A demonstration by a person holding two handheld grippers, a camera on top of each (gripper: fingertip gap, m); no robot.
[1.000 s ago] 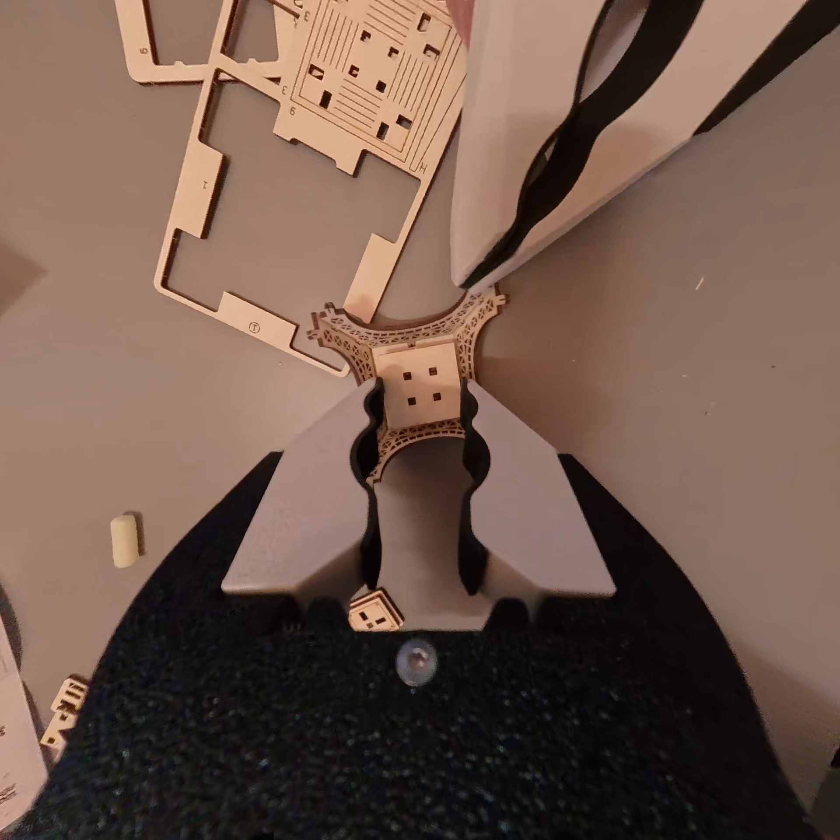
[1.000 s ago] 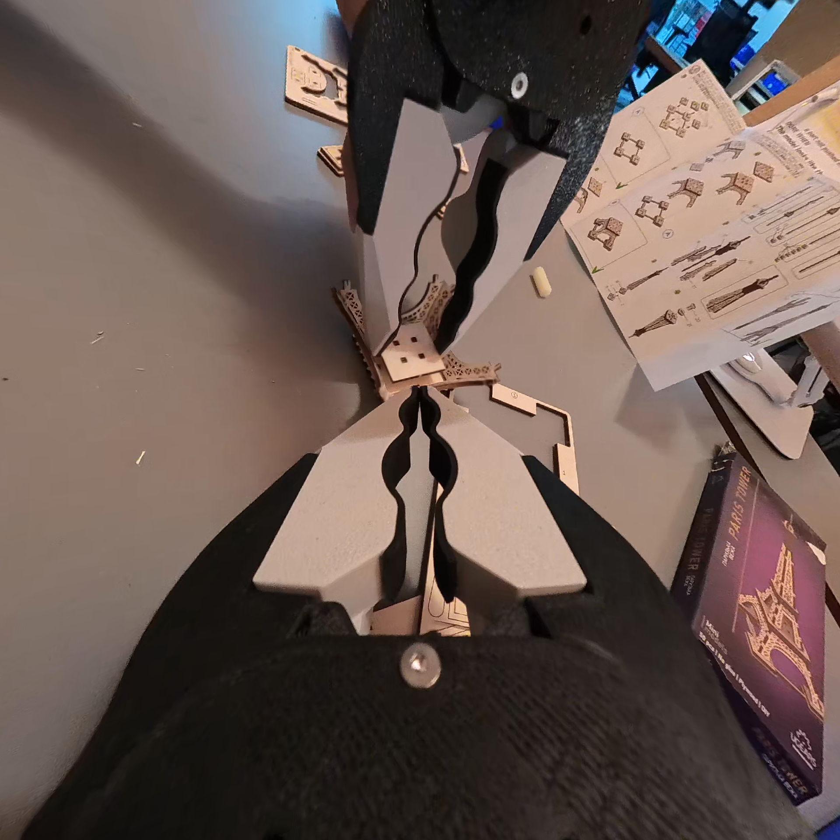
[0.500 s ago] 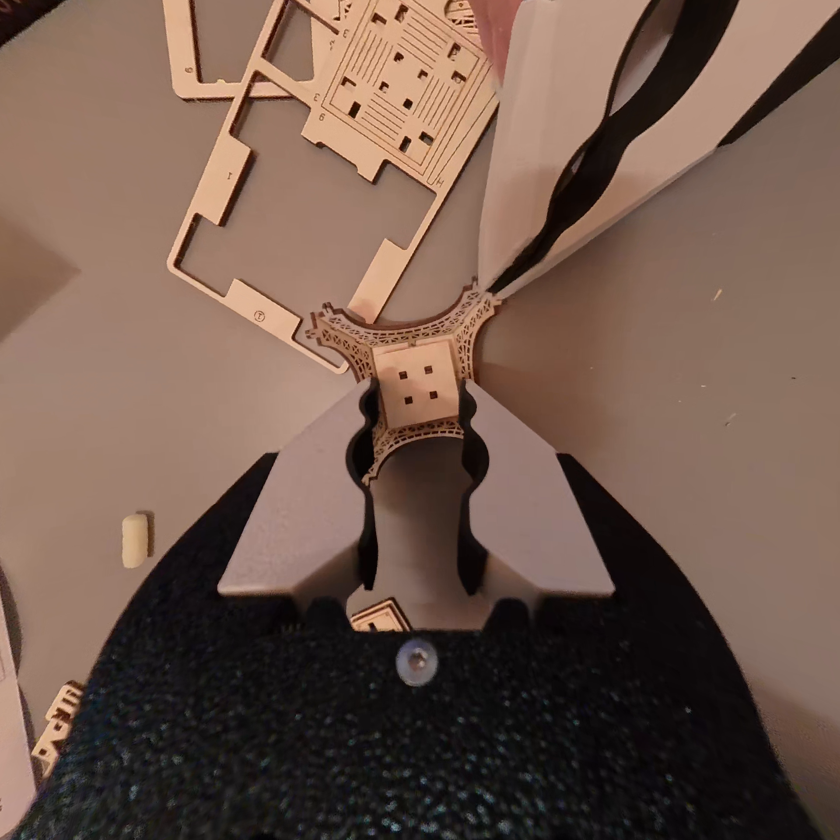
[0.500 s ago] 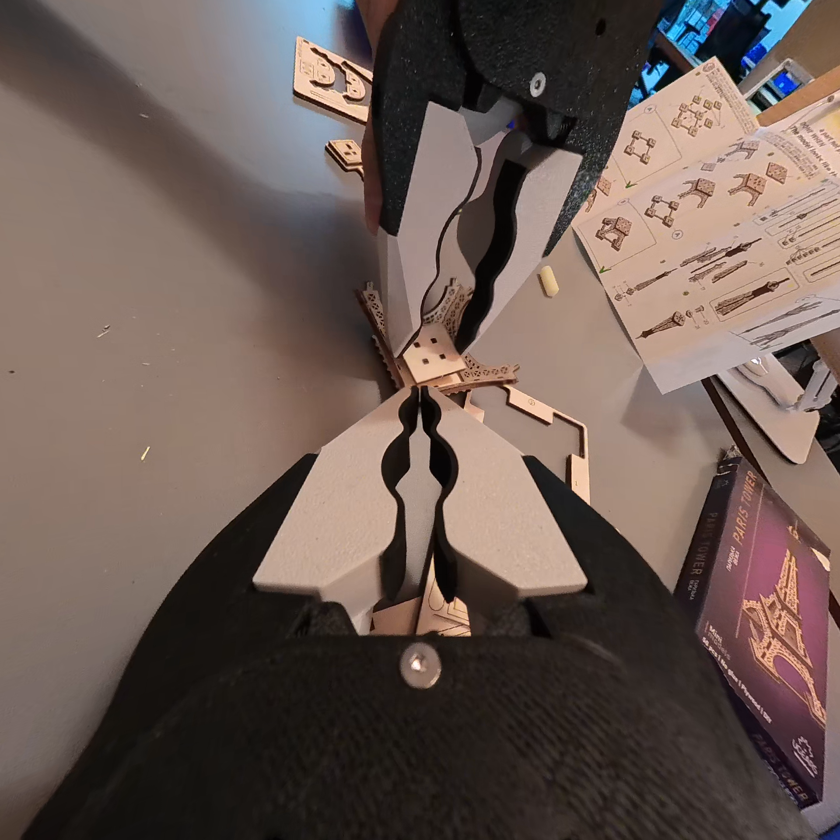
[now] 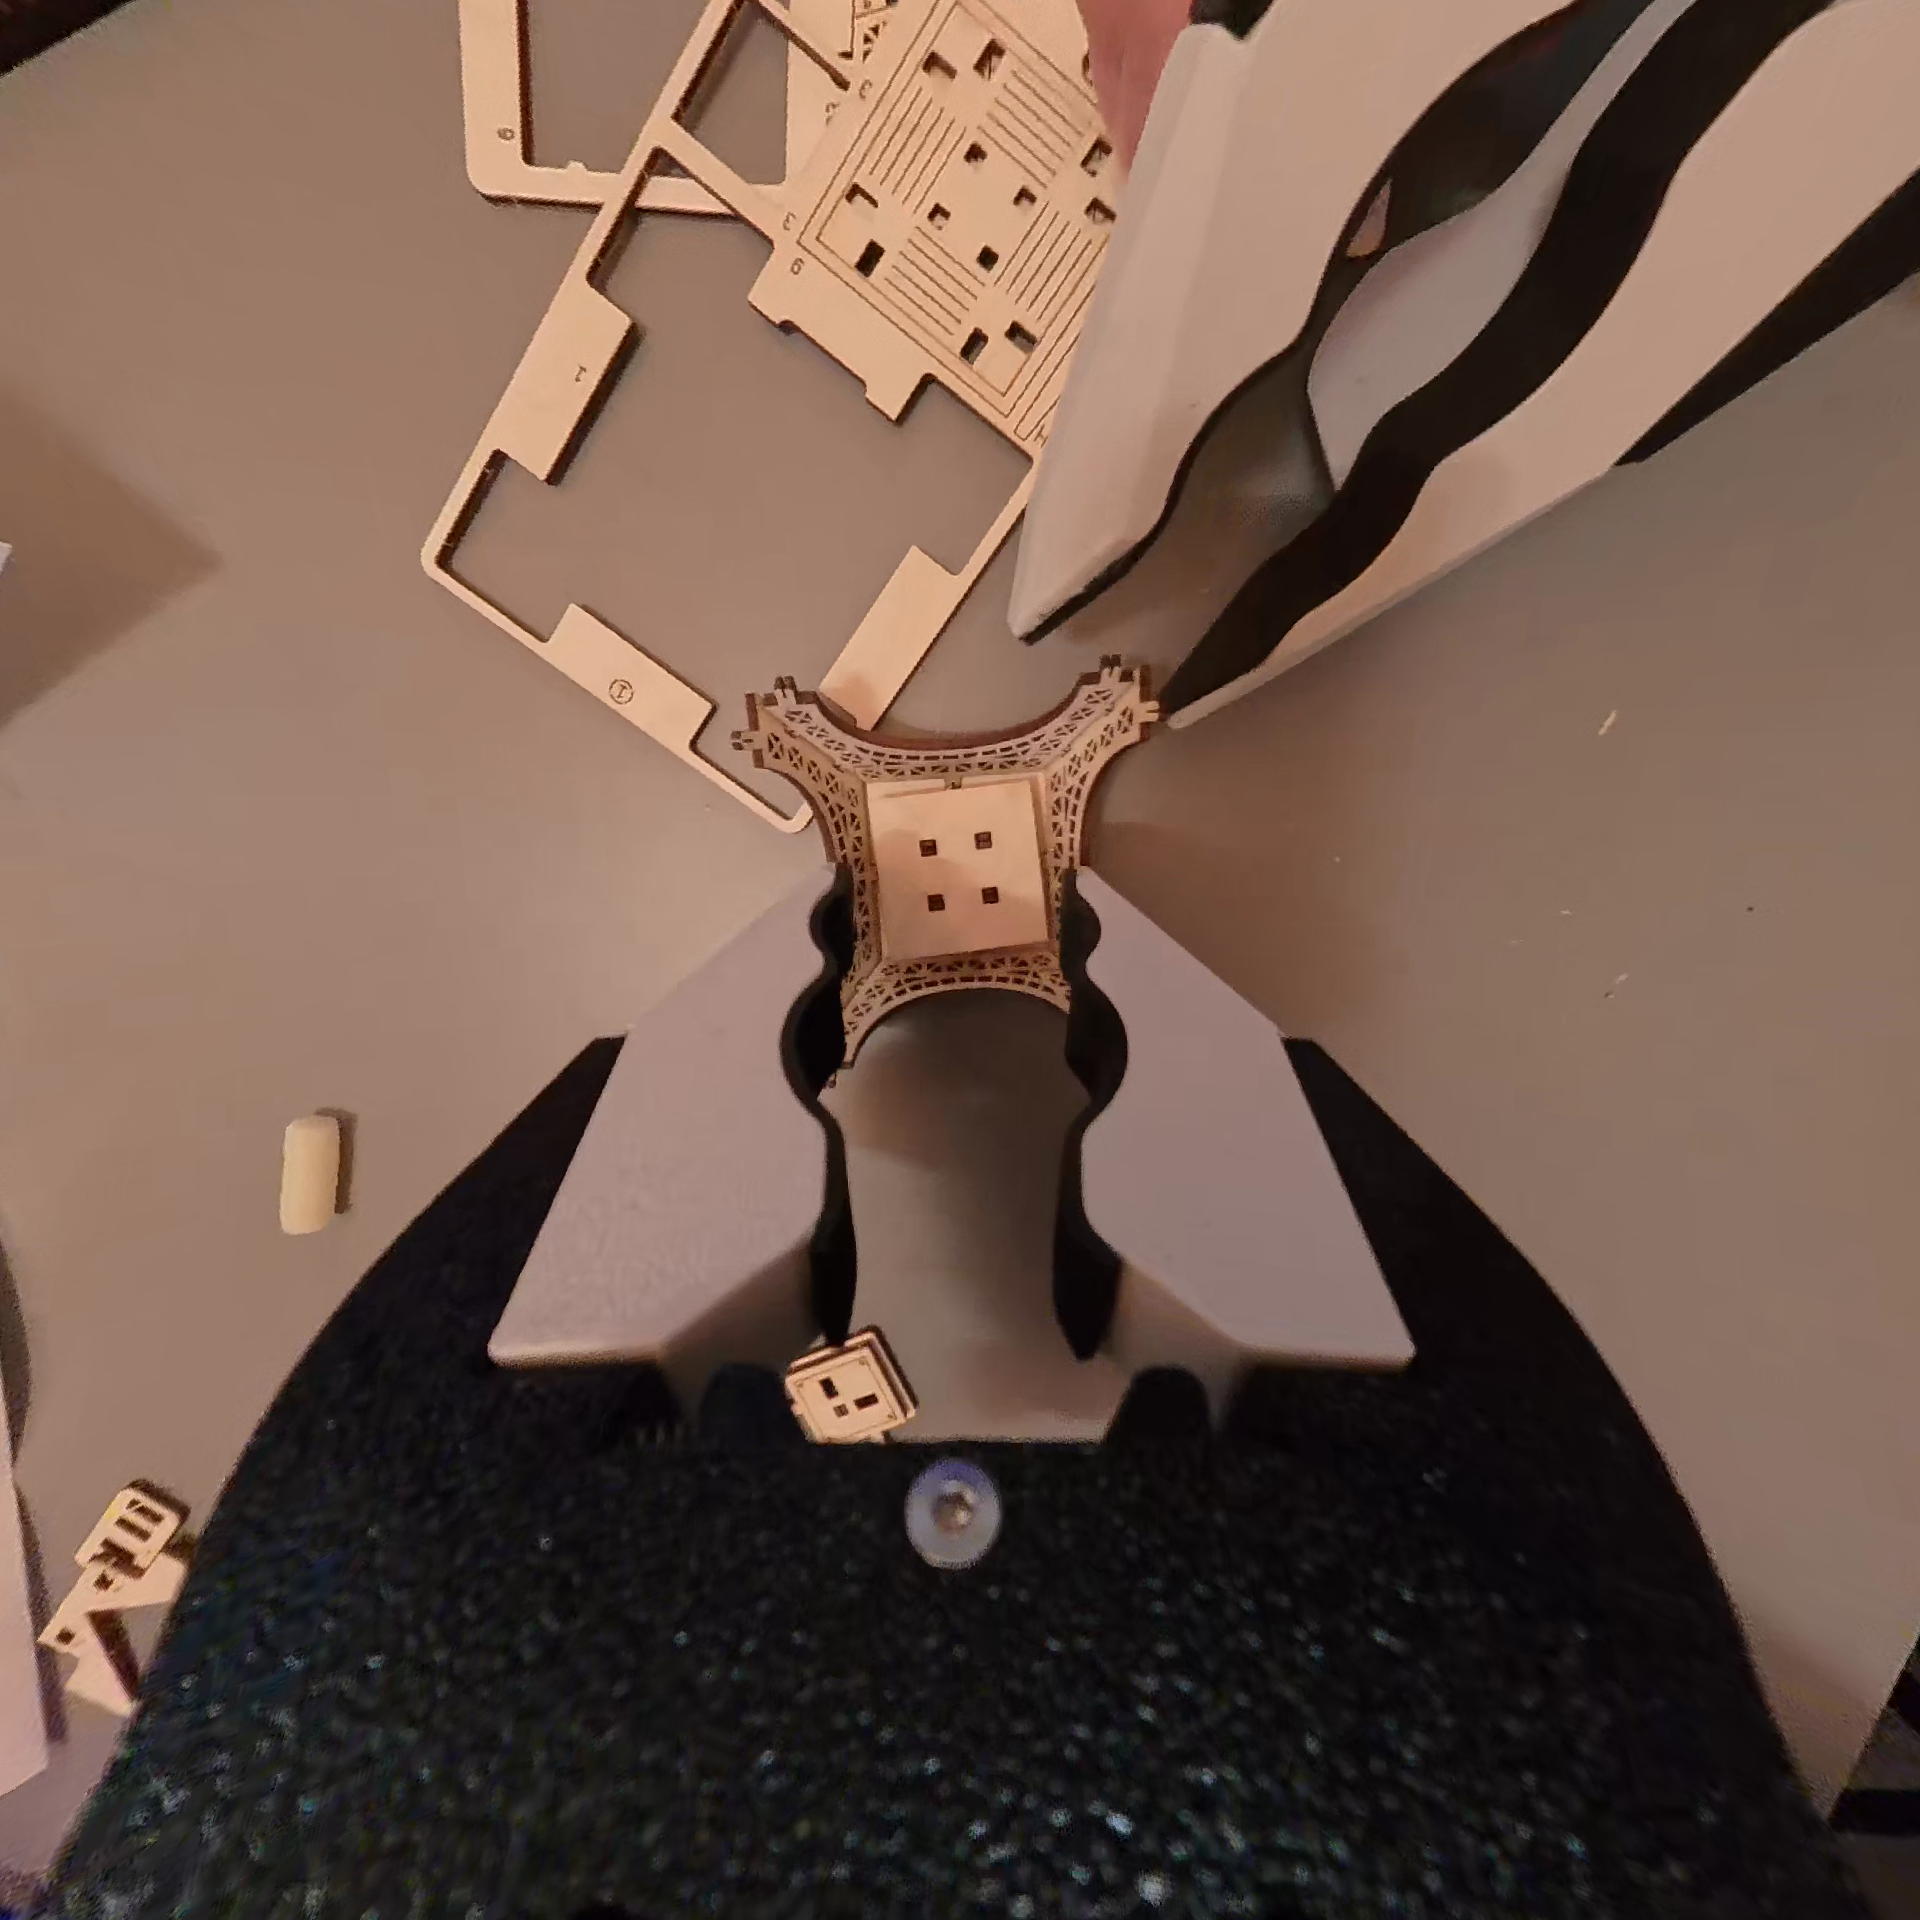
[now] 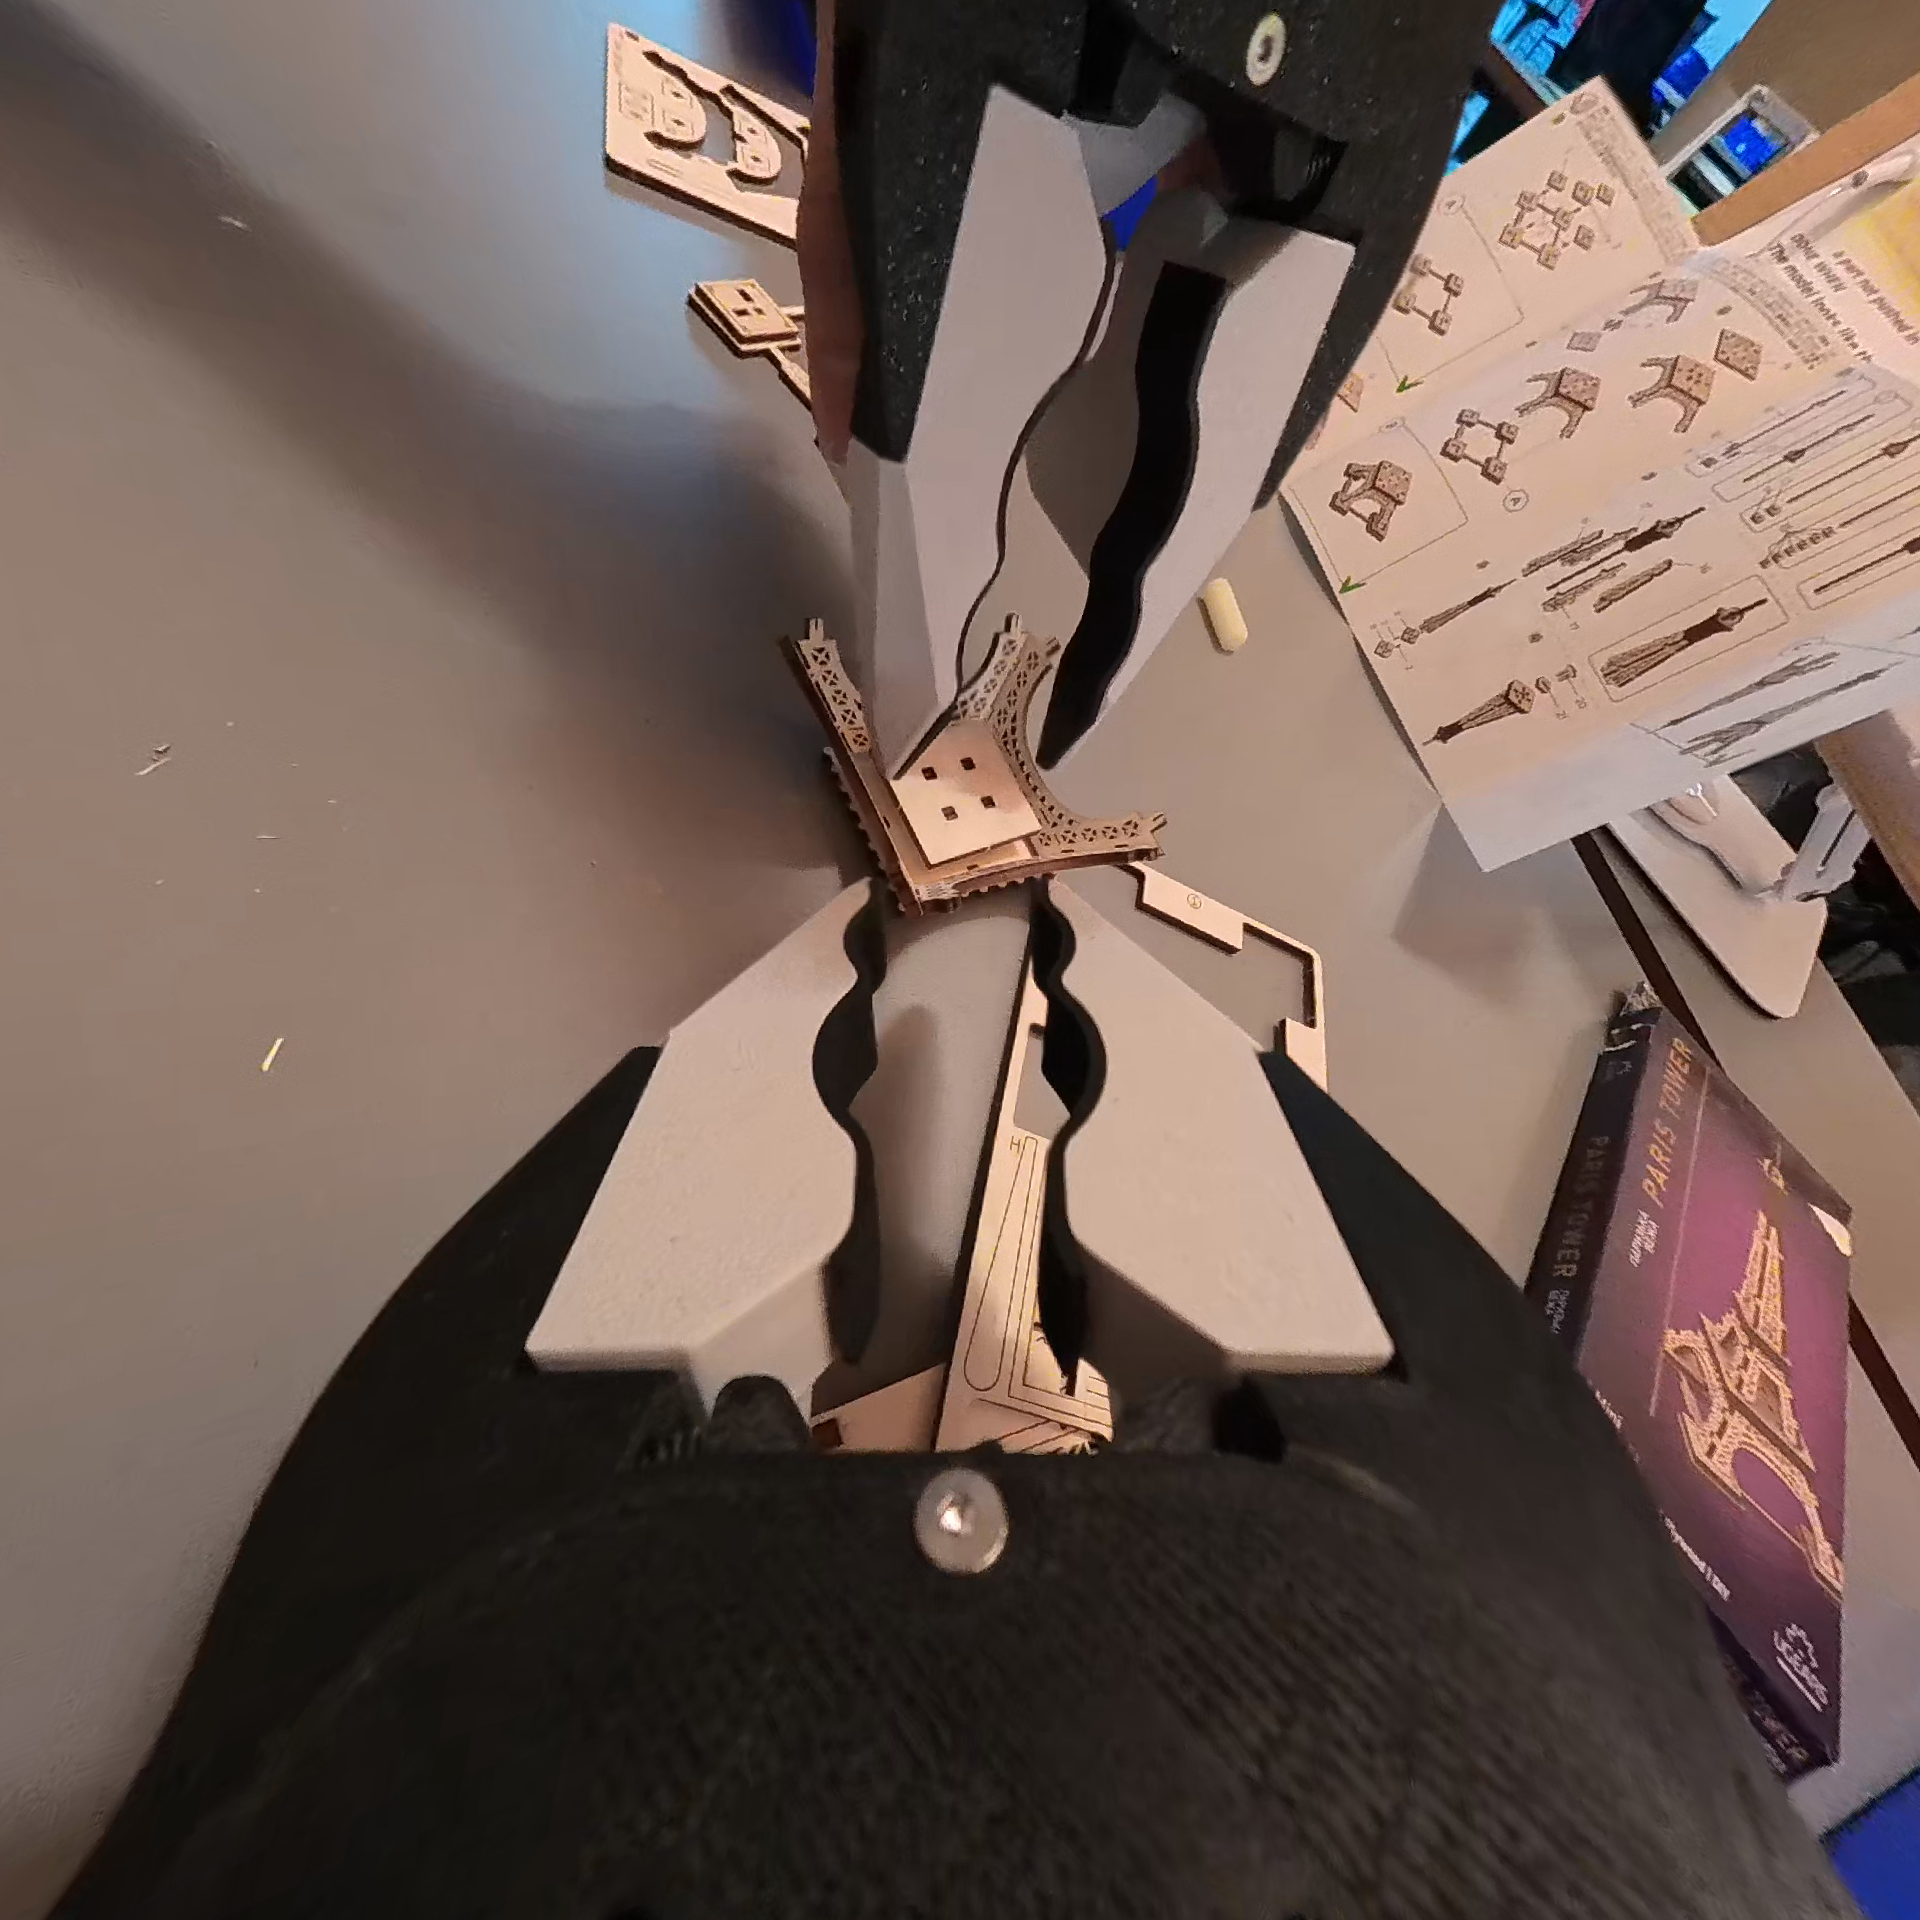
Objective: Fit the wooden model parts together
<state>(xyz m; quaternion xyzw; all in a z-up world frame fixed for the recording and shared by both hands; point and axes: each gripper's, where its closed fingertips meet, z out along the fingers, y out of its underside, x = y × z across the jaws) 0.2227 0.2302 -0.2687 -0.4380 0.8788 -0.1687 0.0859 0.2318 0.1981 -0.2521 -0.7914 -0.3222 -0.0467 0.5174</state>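
On the matte grey table (image 5: 312,831), latticed wooden tower base (image 5: 951,862) sits gripped.

Latticed wooden tower base (image 5: 951,868), four splayed legs, square four-holed top plate, on grey table.

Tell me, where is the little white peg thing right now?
The white peg lies alone on the grey table, left of the left gripper in its own view, between the empty wooden frame and small loose wooden pieces.
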